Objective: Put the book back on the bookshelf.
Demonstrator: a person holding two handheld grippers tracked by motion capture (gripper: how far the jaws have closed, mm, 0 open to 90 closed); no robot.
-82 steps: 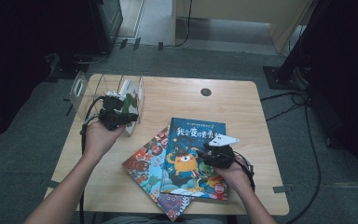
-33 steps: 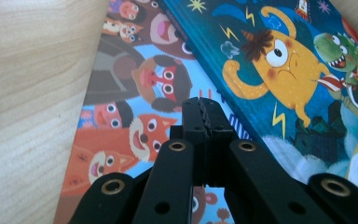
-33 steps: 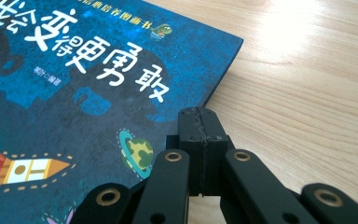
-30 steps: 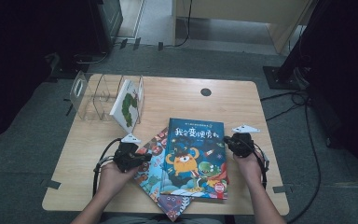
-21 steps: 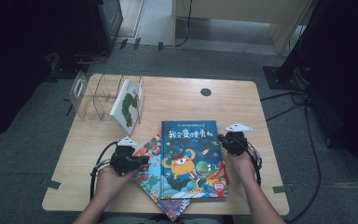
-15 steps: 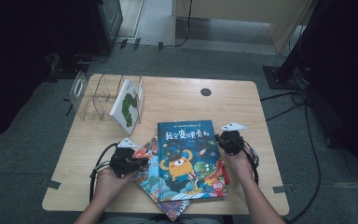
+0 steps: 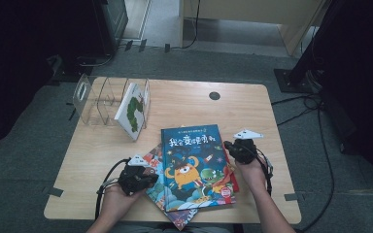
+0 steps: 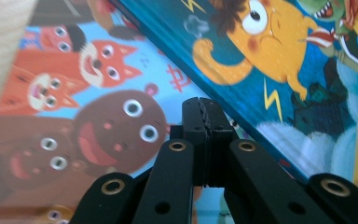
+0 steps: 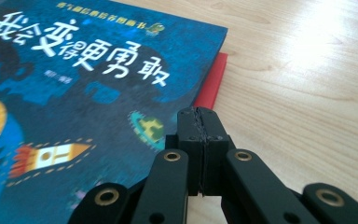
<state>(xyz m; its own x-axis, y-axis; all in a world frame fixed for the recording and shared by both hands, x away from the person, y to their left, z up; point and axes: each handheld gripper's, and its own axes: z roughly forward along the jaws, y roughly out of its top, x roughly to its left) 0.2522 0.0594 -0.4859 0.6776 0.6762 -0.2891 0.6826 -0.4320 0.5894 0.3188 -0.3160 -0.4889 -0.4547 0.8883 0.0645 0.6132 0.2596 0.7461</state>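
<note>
A clear divider rack stands at the far left of the wooden surface, one book upright inside. Nearer, the left hand-held gripper, jaws closed and empty, rests beside the blue picture book topping the stack. The right hand-held gripper, also closed, meets its opposite edge. Best to press inward evenly, keeping the book square.
</note>
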